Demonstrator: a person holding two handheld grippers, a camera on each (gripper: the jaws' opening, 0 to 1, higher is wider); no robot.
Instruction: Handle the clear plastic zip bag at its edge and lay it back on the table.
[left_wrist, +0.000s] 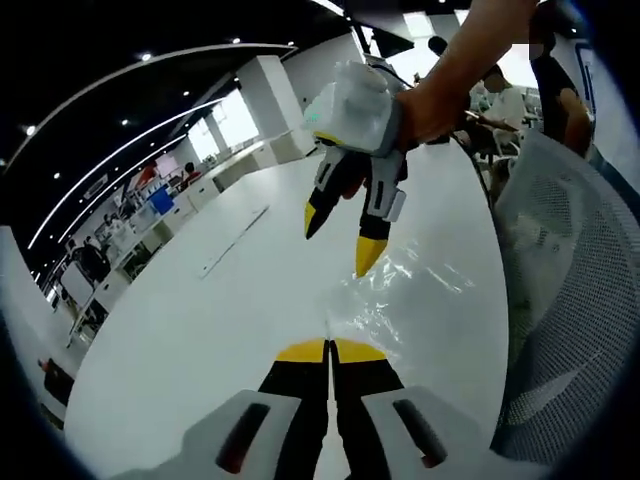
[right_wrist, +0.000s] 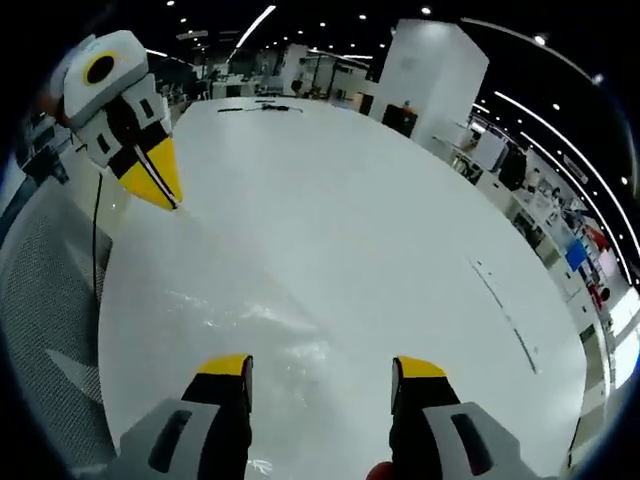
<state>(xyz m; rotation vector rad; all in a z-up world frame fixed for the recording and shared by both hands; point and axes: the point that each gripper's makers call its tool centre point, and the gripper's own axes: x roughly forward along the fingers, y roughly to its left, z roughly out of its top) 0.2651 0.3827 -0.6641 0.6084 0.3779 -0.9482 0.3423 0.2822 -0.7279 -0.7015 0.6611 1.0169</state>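
Observation:
The clear plastic zip bag (left_wrist: 425, 285) lies crinkled on the white table (left_wrist: 200, 320), near the rounded edge. My left gripper (left_wrist: 328, 348) has its yellow tips closed together on the bag's near edge. Above the bag, a hand holds my right gripper (left_wrist: 342, 237) with its jaws spread and nothing between them. In the right gripper view the bag (right_wrist: 240, 325) shows as a faint sheen ahead of my right gripper (right_wrist: 322, 368), which hangs open over it. The left gripper (right_wrist: 160, 185) points down at the upper left, shut.
A grey mesh chair (left_wrist: 570, 300) stands against the table's edge, also the chair (right_wrist: 45, 300) at the left. A thin strip (left_wrist: 232, 240) lies on the table further out. Cables (right_wrist: 262, 107) rest at the far end. A person (left_wrist: 505, 100) sits beyond the table.

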